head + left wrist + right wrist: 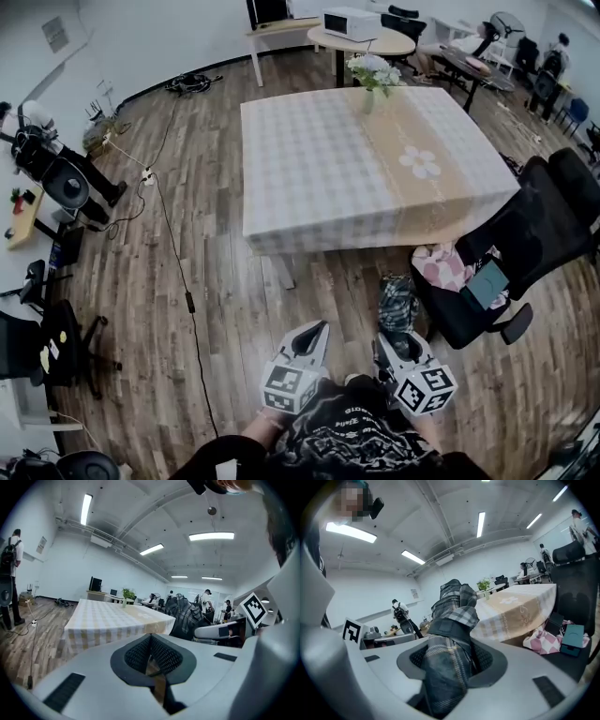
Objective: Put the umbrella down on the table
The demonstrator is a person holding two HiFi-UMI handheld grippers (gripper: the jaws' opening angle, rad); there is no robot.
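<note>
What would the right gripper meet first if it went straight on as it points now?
Probably the table, at its near cloth-hung edge; the umbrella in the right gripper would touch first. Depth is unclear.

Checked-cloth table (309, 169) — flower vase (369, 94) at far edge, beige runner (403, 159) across.

The umbrella (451, 616) is plaid cloth, the floor (225, 309) wood, apparently slightly glossy.

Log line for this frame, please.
right tongs: shut on plaid umbrella | left tongs: shut, empty | table: ahead, umbrella not yet down
</note>
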